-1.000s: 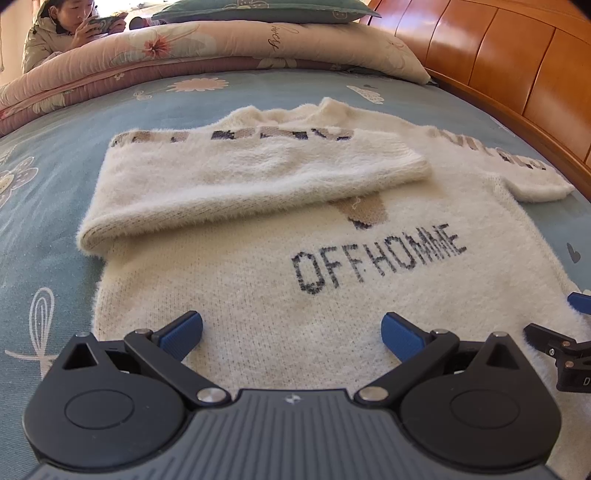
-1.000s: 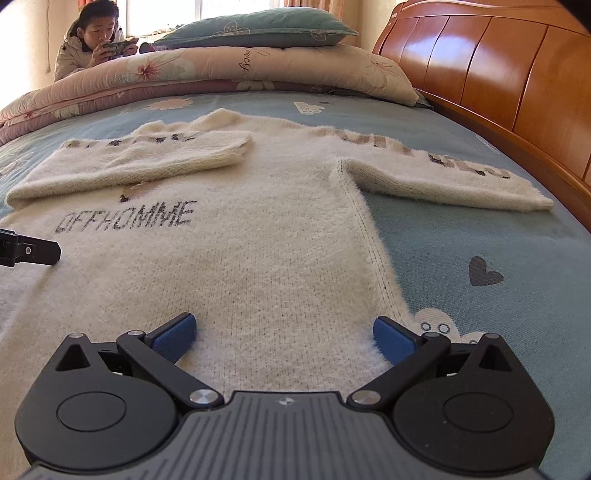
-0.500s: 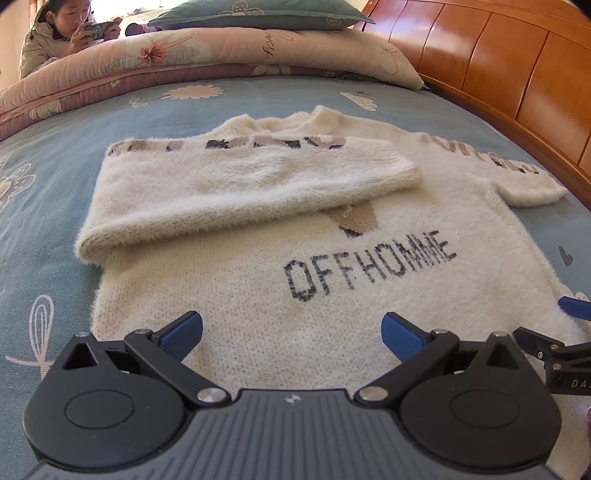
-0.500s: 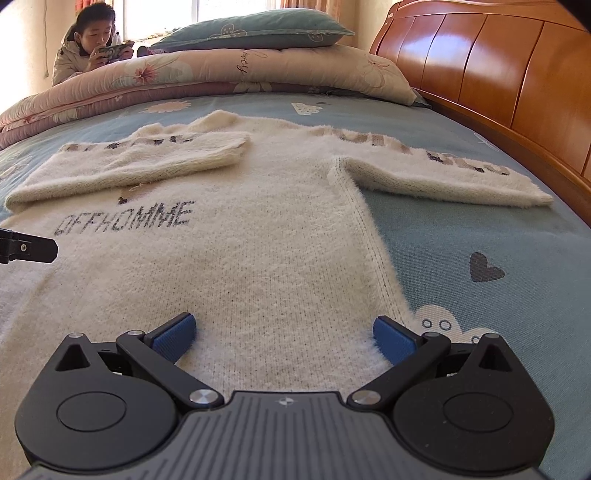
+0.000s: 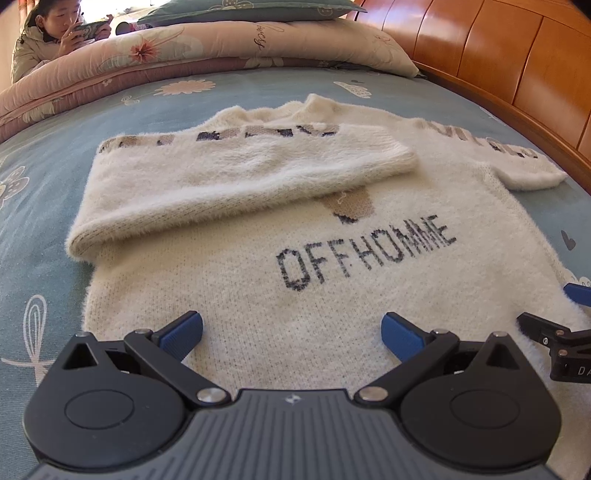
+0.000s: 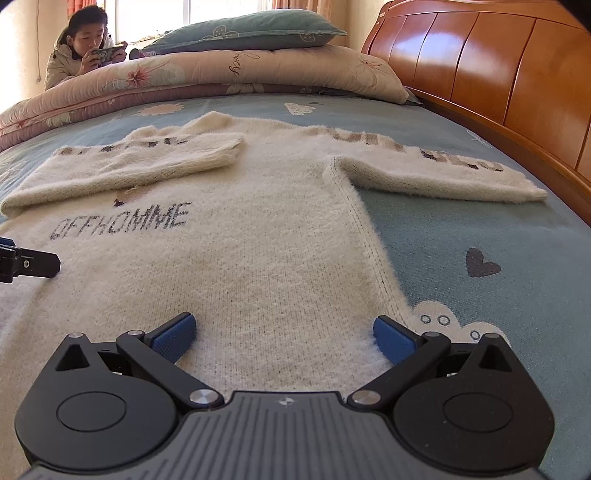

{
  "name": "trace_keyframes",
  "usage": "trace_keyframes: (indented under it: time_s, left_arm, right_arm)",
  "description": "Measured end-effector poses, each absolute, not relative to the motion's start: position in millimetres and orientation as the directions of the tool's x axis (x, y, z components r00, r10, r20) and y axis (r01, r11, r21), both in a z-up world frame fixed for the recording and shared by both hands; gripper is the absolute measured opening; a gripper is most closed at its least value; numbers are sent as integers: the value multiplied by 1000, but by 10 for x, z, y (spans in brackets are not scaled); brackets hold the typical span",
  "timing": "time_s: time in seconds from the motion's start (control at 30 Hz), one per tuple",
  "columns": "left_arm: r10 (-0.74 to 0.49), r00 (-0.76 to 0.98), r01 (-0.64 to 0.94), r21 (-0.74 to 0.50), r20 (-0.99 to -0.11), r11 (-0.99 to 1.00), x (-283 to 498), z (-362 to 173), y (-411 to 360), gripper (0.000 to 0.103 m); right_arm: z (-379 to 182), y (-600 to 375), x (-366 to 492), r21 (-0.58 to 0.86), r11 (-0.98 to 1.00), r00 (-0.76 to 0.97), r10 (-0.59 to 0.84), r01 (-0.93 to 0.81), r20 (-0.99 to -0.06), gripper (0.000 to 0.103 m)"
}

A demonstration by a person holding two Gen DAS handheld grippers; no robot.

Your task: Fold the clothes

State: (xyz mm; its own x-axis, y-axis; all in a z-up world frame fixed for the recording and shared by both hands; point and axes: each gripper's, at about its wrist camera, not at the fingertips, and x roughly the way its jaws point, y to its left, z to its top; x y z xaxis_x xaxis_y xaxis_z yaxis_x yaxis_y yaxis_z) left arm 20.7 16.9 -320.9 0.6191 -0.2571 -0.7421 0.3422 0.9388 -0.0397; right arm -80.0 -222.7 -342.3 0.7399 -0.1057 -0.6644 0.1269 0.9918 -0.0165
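A fluffy cream sweater [image 5: 280, 236] [image 6: 258, 236] with "OFFHOMME" knitted across the chest lies flat on the bed. Its left sleeve [image 5: 229, 177] [image 6: 122, 166] is folded across the chest; the right sleeve [image 5: 509, 158] [image 6: 436, 173] stretches out sideways. My left gripper [image 5: 291, 330] hovers open just over the hem, left of centre, nothing between its blue pads. My right gripper [image 6: 282, 334] is open too, low over the hem at the sweater's right side seam. The right gripper shows at the right edge of the left wrist view, the left one at the left edge of the right wrist view.
The bed has a blue patterned sheet [image 6: 498, 258]. A rolled floral quilt [image 6: 221, 81] and a green pillow [image 6: 251, 31] lie at the far end. A wooden headboard [image 6: 498, 74] runs along the right. A person [image 6: 85, 48] holding a phone is behind the quilt.
Both grippers have dropped slightly and edged forward over the hem, staying open. The sweater has not moved.
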Motion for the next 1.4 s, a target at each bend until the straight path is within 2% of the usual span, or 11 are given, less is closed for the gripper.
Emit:
trace_keyframes:
  time_s: [0.33, 0.43, 0.6, 0.67, 0.83, 1.0, 1.13, 1.4]
  left_arm:
    - [-255, 626, 333, -44, -737, 942, 211, -3172, 197, 102]
    - [-253, 635, 317, -53, -730, 947, 226, -3141, 247, 102]
    - [-247, 638, 300, -60, -729, 952, 240, -3128, 295, 102]
    - [-247, 639, 303, -57, -729, 951, 235, -3124, 291, 102]
    - [-247, 646, 306, -50, -722, 951, 219, -3088, 300, 102]
    - [-238, 675, 289, -46, -699, 956, 215, -2975, 389, 102]
    - [-197, 720, 265, 1, -665, 964, 189, -2860, 492, 102]
    - [-171, 724, 211, -21, -668, 977, 276, -2839, 684, 102]
  right_arm:
    - [-3278, -2082, -972, -58, 995, 767, -103, 86, -633, 103]
    - [-3211, -1894, -1074, -105, 994, 789, -70, 7, -611, 103]
    - [-3309, -1550, -1124, -149, 981, 760, -2, -125, -650, 103]
    - [-3358, -1543, -1159, -132, 986, 762, -4, -107, -648, 103]
    - [-3397, -1779, -1253, 13, 997, 751, 68, -79, -657, 103]
    - [-3298, -1742, -1300, 16, 998, 744, 54, -59, -666, 103]
    - [-3170, -1605, -1150, 82, 993, 765, 122, -90, -633, 103]
    - [-3346, -1178, -779, 11, 995, 735, 81, -99, -673, 103]
